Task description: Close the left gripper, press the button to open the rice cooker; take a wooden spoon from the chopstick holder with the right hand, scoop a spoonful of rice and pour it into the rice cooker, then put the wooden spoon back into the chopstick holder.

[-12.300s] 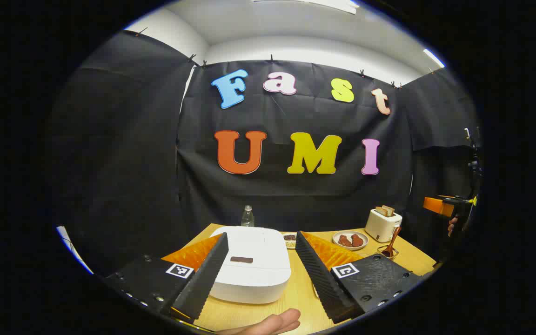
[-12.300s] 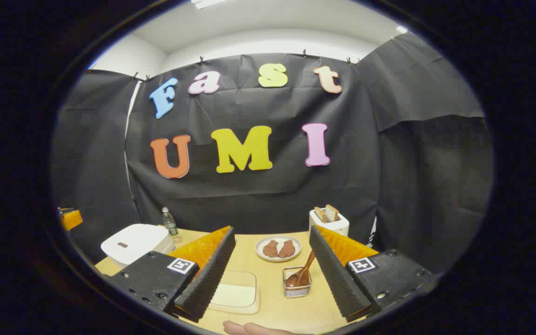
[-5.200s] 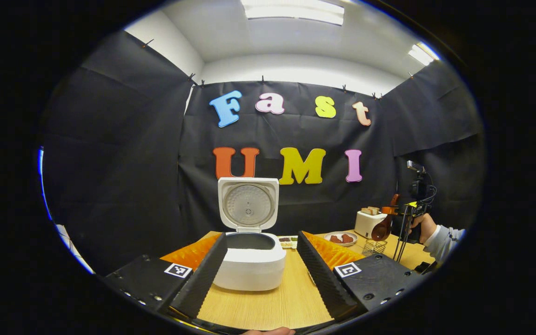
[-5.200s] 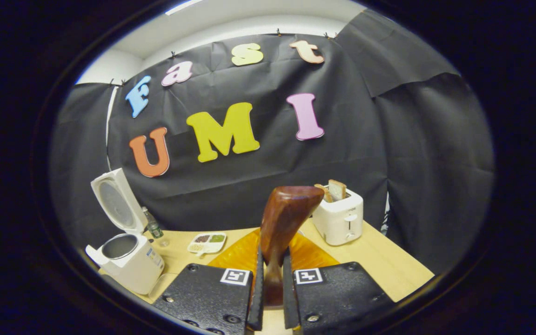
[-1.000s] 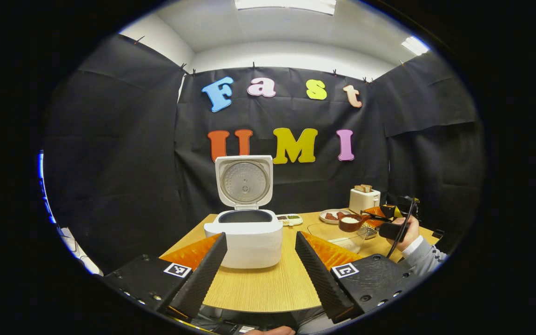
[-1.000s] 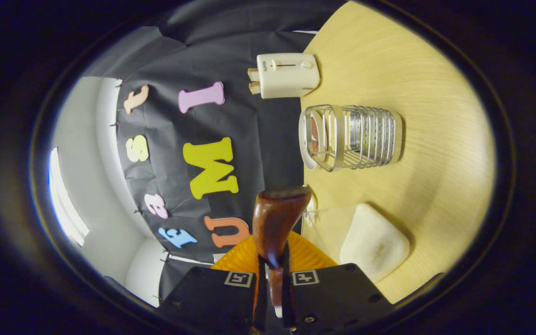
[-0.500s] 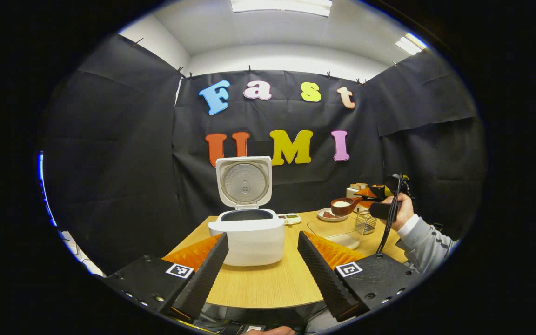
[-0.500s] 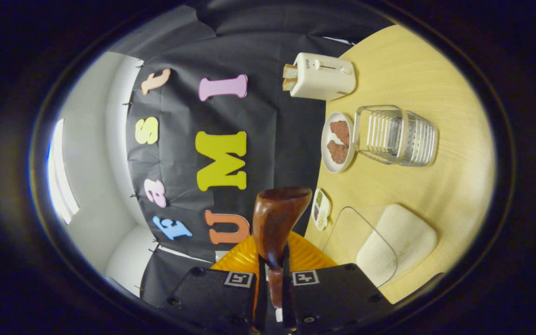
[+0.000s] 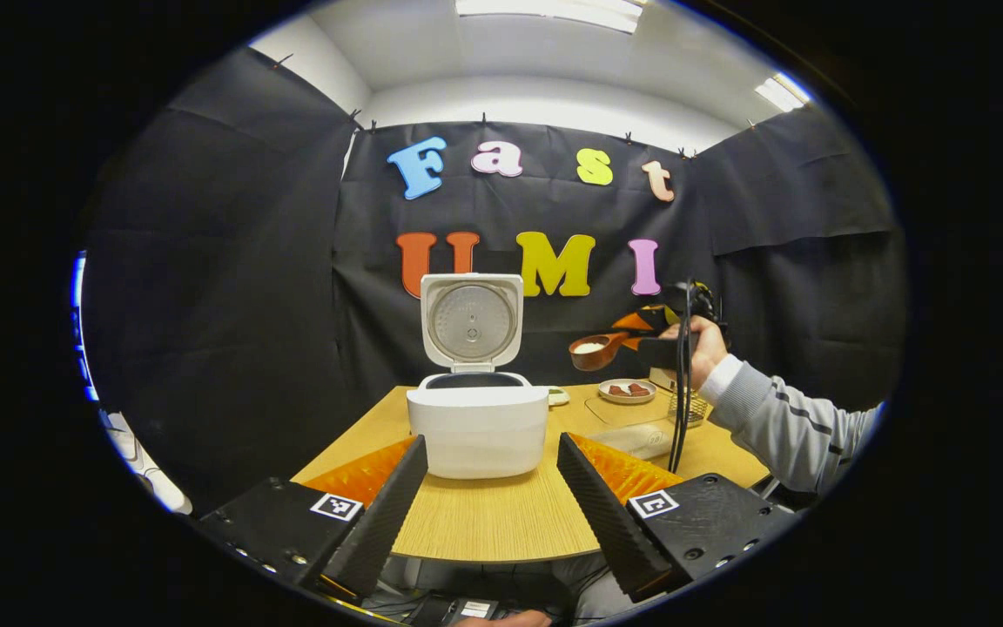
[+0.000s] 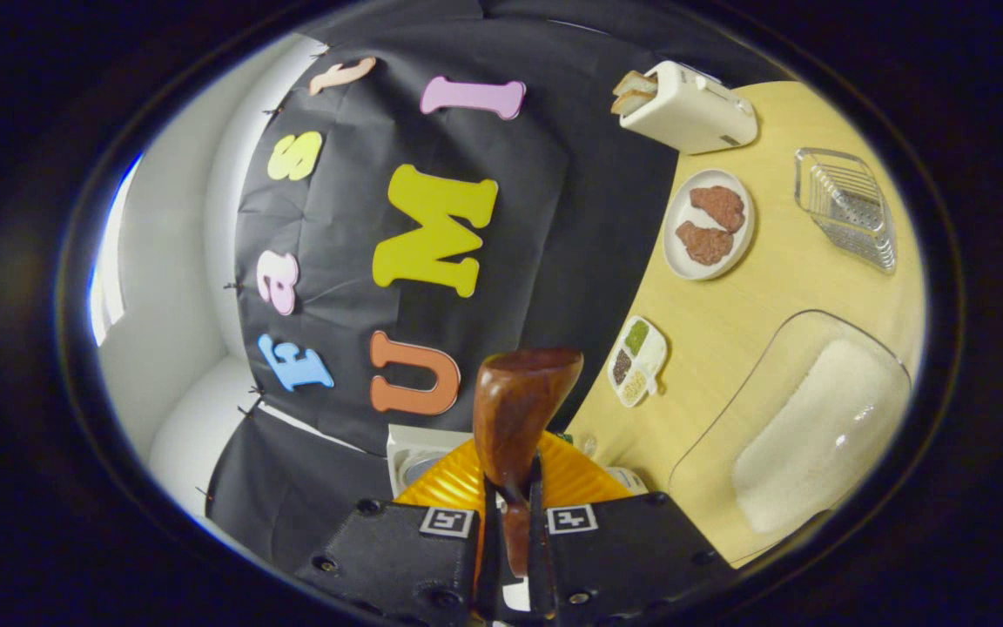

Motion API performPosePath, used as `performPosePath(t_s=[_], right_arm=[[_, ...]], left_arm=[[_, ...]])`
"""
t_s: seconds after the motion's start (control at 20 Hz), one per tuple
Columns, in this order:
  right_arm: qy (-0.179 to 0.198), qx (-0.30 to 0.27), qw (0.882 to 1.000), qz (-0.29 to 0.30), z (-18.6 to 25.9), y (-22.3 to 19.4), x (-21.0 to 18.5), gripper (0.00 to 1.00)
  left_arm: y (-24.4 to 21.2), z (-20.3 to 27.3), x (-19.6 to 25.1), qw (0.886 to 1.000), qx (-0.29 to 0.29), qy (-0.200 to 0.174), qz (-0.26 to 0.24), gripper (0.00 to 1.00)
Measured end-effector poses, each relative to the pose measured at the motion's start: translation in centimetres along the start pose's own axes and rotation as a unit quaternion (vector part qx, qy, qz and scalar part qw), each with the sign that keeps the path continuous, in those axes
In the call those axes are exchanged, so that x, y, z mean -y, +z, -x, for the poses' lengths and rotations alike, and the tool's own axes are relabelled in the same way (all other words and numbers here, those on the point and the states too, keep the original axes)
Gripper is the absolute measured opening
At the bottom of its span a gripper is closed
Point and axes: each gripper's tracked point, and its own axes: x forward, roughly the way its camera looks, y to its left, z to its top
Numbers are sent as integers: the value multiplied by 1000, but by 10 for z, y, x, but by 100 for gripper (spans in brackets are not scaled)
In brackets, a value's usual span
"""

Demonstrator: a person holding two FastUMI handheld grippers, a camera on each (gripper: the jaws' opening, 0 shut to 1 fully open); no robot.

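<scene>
Both right tongs (image 10: 508,531) fingers clamp the wooden spoon (image 10: 514,418).

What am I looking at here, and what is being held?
No robot: a person holds a two-finger claw in each hand, each with a camera looking along its fingers. In the left gripper view, the left claw hangs open before the cooker, lid up, on the table. Farther off, a hand carries the right claw, which grips a spoon with rice in it, held above the table. The right gripper view is rolled sideways: the right claw clamps the spoon's handle. On the table: toaster, plate, wire holder, rice tray.
</scene>
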Motion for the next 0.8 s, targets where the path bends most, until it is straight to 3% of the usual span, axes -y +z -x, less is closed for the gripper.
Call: performPosePath(t_s=[0.3, 0.6, 0.7, 0.8], right_arm=[[3, -39, 986, 161, -61, -52, -48, 17], [7, -48, 970, 239, -87, -104, -75, 17], [-3, -41, 956, 290, -94, -116, -78, 17], [-10, -29, 934, 357, -101, -126, -88, 17]], left_arm=[[-5, 14, -8, 999, 24, -20, 10, 95], [2, 26, -9, 998, 56, -16, -8, 94], [-1, 31, -14, 998, 56, -11, -11, 94], [-6, 29, -12, 999, 52, -12, -10, 94]])
